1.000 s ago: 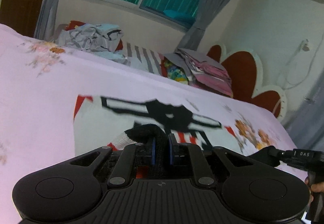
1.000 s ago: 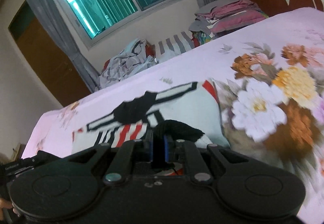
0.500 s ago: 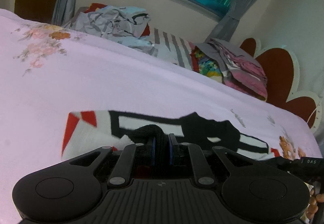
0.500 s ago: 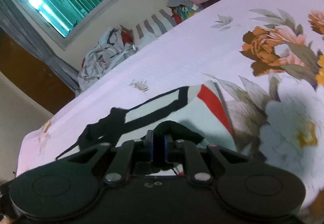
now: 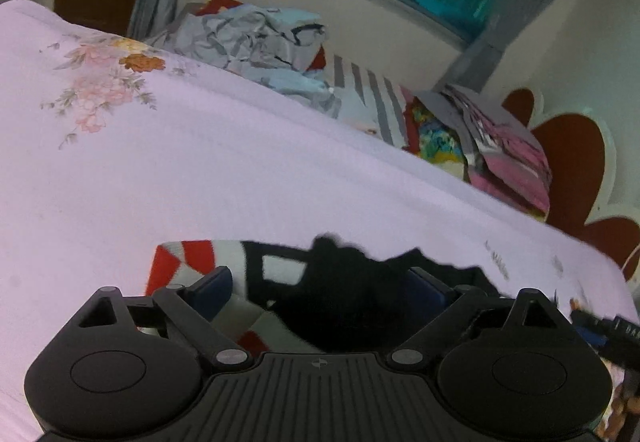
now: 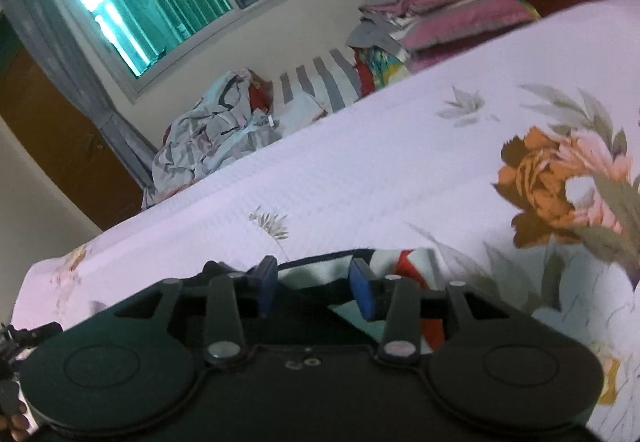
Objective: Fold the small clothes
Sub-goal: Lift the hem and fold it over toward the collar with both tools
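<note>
A small white garment with black and red markings (image 5: 280,270) lies flat on the pink flowered bedsheet (image 5: 200,170). My left gripper (image 5: 320,288) hangs low over its near edge, jaws opening wide, blue pads clear of the black cloth that lies loose between them. In the right wrist view the same garment (image 6: 404,262) shows just past my right gripper (image 6: 314,282). Its jaws are opening too, and its blue pads (image 6: 362,292) stand apart over the fabric without pressing on it.
A crumpled grey-and-blue heap of clothes (image 5: 256,38) and a striped cushion (image 5: 372,102) lie along the bed's far edge. Folded pink and grey bedding (image 5: 504,150) is stacked by the red headboard (image 5: 572,158). The other gripper's tip (image 5: 608,330) shows at the right.
Both grippers were shut on black folds of the garment; now both have let go and their jaws stand apart. Both have come lower and closer to the bed, and the garment lies flat.
</note>
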A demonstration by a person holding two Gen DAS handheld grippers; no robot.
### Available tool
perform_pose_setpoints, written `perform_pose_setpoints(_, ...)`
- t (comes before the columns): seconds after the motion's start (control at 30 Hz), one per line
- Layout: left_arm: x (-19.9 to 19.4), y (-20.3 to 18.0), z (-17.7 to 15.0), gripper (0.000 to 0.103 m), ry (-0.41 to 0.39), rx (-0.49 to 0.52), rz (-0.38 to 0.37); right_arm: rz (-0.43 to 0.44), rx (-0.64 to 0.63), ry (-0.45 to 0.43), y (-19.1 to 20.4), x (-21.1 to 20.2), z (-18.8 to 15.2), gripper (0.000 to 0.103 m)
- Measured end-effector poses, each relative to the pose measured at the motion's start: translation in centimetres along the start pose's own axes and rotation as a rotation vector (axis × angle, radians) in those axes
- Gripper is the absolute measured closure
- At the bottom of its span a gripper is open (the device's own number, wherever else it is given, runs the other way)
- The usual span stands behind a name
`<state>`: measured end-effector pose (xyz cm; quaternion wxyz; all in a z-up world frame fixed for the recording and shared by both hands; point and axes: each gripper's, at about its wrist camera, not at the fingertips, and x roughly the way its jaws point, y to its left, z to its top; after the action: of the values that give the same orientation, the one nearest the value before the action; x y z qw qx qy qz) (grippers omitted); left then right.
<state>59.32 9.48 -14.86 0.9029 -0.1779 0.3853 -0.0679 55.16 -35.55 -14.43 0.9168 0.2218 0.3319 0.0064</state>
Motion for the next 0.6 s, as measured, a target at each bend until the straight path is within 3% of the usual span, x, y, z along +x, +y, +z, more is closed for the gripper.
perform_pose_setpoints(0.2,1.1,0.6,-1.3,0.011,0.046,0.068,0.012,-0.047,-0.144,0.07,0.7,1.9,-1.0,0.054)
perform_pose_setpoints(0.3,1.2,0.3,-1.9,0.033,0.043,0.111,0.035,-0.07,-0.195,0.08,1.4,2.6,-1.7,0.057)
perform_pose_setpoints(0.37,1.1,0.4,-2.4,0.059,0.034,0.132,0.071,-0.088,-0.234,0.076,2.0,2.8,-2.0,0.074)
perform_pose_setpoints(0.47,0.1,1.2,-3.0,0.084,0.015,0.145,0.09,-0.08,-0.231,0.066,2.3,2.6,-1.9,0.093)
perform_pose_setpoints(0.5,-0.4,1.3,-3.3,0.087,0.006,0.151,0.09,-0.071,-0.226,0.059,2.1,2.4,-1.8,0.097)
perform_pose_setpoints(0.6,-1.7,1.7,-4.2,0.096,-0.006,0.175,0.078,-0.056,-0.23,0.046,2.0,2.2,-1.8,0.097)
